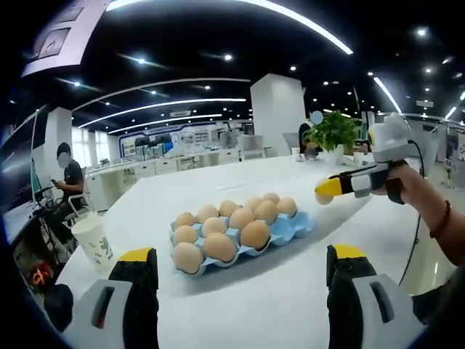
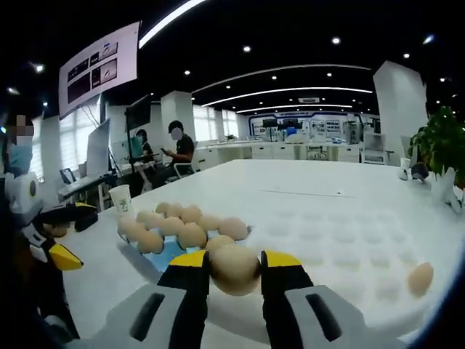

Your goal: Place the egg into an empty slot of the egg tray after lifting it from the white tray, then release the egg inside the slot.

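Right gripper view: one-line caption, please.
Right gripper shut on an egg above the white tray, blue egg tray behind.

no readable text (screens too blurred)

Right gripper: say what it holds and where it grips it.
The right gripper holds an egg, pinched across its middle between the two yellow-tipped fingers. The left gripper is open and holds nothing.

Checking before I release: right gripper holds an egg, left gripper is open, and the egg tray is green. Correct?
Not quite. The egg tray is blue, as the left gripper view shows. The right gripper does hold an egg, and the left gripper is open.
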Tool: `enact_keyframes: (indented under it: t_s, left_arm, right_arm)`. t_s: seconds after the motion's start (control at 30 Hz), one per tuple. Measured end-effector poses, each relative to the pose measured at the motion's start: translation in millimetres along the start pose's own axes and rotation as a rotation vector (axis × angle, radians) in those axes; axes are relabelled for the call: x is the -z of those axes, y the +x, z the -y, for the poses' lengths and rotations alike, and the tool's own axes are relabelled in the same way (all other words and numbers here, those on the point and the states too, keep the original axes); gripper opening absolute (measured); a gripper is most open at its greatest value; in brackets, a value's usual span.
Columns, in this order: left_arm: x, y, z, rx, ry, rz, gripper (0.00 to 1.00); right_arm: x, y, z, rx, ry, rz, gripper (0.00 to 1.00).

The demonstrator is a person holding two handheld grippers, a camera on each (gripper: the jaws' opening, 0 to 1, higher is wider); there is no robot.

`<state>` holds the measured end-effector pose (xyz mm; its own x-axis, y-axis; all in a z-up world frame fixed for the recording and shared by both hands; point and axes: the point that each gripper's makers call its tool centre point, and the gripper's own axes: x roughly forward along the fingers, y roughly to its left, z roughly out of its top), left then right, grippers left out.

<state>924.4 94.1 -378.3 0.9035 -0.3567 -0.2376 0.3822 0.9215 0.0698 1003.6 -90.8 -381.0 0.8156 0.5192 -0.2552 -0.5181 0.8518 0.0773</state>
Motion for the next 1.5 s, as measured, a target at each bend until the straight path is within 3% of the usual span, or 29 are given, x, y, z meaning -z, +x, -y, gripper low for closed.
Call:
enact_keyframes:
  t_s: [0.13,0.3,0.63,0.83,1.3,1.5]
  left_arm:
    - [1.1,0.3,-0.8,0.001,-0.002,-0.002,0.99]
    - [-5.0,-0.6,3.0,0.029,-0.025,0.038,0.98]
    - [0.0,-0.6,-1.3,0.015,-0.013,0.014,0.99]
    - [-2.8,-2.5,-0.7,0.029,-0.03,0.035,0.99]
    - [-1.1,-1.0,-7.4,0.016,-0.024,0.029,0.99]
    - [-1.7,1.6,-9.1,0.017,-0.023,0.025,0.99]
  right_arm:
    - [-1.6,6.0,-12.7,-0.031,-0.007,0.006,0.29]
    - [-0.5,16.6,-30.0,-0.076,-0.013,0.004,0.29]
    - [-0.2,35.1,-64.4,-0.166,-0.041,0.008,0.29]
    - [1.8,48.5,-78.0,-0.199,-0.043,0.007,0.29]
    - [16.6,62.5,-81.4,-0.211,-0.04,-0.028,0.29]
    - [18.9,64.9,-78.4,-0.211,-0.029,-0.012,0.29]
